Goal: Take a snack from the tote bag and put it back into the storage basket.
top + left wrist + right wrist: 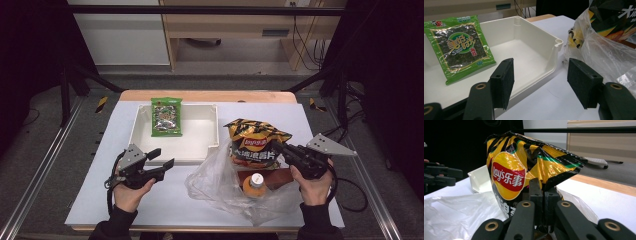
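The yellow-and-black striped crisp bag (255, 141) with a red oval logo sits at the right of the bench's middle, lifted above the mouth of a crumpled clear plastic carrier bag (216, 184). The right claw (278, 147) has its jaws pressed together on the bag's right edge; in the right gripper view the two black jaws meet on the foil just below the logo (524, 167).

Inside the carrier bag, nearer than the crisp bag, an orange bottle with a white cap (255, 183) lies beside something dark brown that the plastic blurs too much to identify.

To the left of the carrier bag, the left claw (162, 159) hovers over the white-covered bench (120, 200), its jaws spread wide with nothing between them. In the left gripper view they frame the near right corner of a shallow white rectangular plastic tray (536, 45).

The tray (212, 127) lies at the far middle of the bench, just left of the crisp bag. A flat green seaweed snack packet (166, 116) lies in the tray's far left part, propped against the far wall, with its top edge over the rim.
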The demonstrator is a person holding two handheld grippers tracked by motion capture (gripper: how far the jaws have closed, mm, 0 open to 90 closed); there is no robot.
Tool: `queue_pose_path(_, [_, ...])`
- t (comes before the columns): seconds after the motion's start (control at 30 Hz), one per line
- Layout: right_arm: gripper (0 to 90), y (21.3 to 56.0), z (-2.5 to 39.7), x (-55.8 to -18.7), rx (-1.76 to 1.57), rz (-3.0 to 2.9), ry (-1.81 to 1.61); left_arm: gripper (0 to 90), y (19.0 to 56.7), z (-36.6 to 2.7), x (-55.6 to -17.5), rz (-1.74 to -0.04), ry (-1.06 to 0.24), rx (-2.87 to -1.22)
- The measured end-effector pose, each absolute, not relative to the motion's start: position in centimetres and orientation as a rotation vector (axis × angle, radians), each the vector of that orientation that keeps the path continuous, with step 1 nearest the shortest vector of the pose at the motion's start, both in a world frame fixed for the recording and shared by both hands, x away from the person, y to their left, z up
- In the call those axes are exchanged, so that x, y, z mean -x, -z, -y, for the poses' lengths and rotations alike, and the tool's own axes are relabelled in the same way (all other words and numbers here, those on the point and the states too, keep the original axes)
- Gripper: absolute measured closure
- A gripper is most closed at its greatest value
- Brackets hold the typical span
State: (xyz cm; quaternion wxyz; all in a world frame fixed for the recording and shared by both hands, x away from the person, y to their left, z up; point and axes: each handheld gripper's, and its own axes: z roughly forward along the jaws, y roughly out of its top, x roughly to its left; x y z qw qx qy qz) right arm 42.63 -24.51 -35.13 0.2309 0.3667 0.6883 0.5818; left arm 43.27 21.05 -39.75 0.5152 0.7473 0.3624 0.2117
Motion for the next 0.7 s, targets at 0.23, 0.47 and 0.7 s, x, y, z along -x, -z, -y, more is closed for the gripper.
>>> queue_pose_path(0.23, [88.4, 33.9, 24.8, -42.0, -0.989, -1.862, -1.633, 37.5, 39.6, -21.1, -43.2, -0.868, -0.509, -1.788])
queue_pose_path(0.47, [88.5, 32.5, 24.9, -41.6, -0.974, -1.855, -1.641, 37.2, 39.3, -21.0, -43.0, -0.859, -0.511, -1.783])
queue_pose_path(0.7, [88.6, 31.2, 25.0, -41.2, -0.968, -1.826, -1.667, 37.0, 38.9, -21.1, -42.9, -0.854, -0.517, -1.771])
